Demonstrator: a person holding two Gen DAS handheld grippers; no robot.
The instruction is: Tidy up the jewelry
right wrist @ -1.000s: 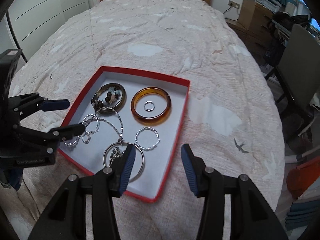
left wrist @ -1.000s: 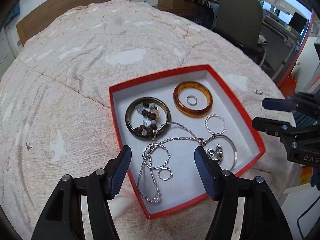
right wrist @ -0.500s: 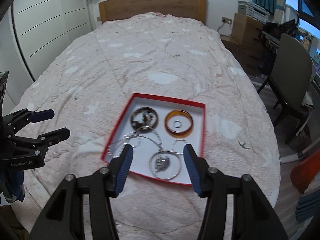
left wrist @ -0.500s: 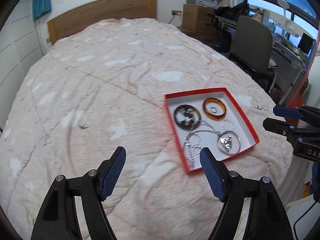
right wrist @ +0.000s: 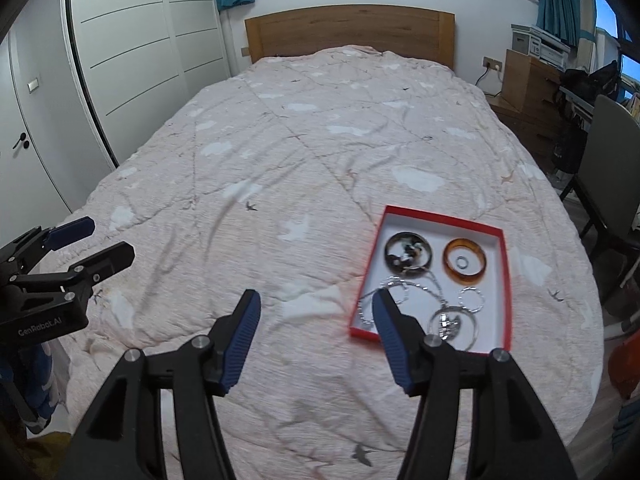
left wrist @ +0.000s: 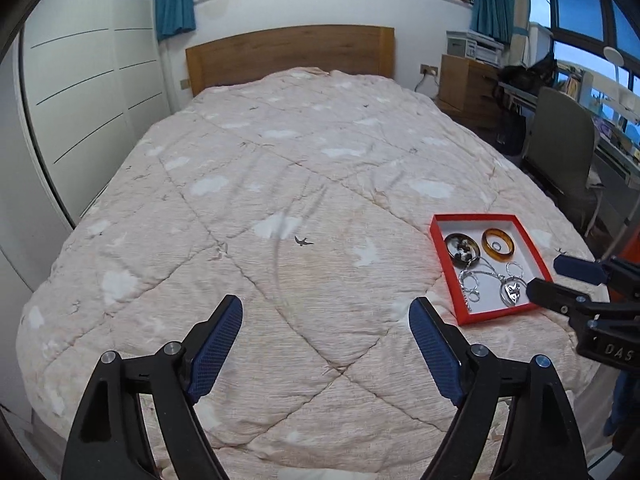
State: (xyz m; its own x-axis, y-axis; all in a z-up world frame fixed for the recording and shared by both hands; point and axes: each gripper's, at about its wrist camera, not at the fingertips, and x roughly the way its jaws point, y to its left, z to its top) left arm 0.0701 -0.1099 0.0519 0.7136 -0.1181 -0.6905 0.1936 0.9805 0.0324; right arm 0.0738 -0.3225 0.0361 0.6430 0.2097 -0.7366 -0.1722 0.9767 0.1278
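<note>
A red tray (left wrist: 442, 256) (right wrist: 507, 288) with a white floor lies on the bed near its right side. In it are an amber bangle (left wrist: 498, 245) (right wrist: 465, 267) around a small ring, a dark bangle (left wrist: 462, 247) (right wrist: 409, 255) with beads inside, silver hoops (right wrist: 472, 300) and a silver chain (left wrist: 470, 280). My left gripper (left wrist: 326, 312) (right wrist: 92, 236) hangs over bare quilt left of the tray, jaws opening, nothing between them. My right gripper (right wrist: 316, 304) (left wrist: 546, 276) is above the quilt at the tray's near left corner, jaws opening and empty.
The pink quilted bed (left wrist: 280, 184) fills both views, with a wooden headboard (left wrist: 292, 52) at the far end. White wardrobe doors (right wrist: 132, 52) stand on the left. A grey chair (left wrist: 560, 144), a wooden cabinet (left wrist: 468, 84) and a desk are on the right.
Both grippers have pulled back and up from the tray, which now looks small and sits to the right. Both pairs of jaws stand wider apart. The jewelry lies as before.
</note>
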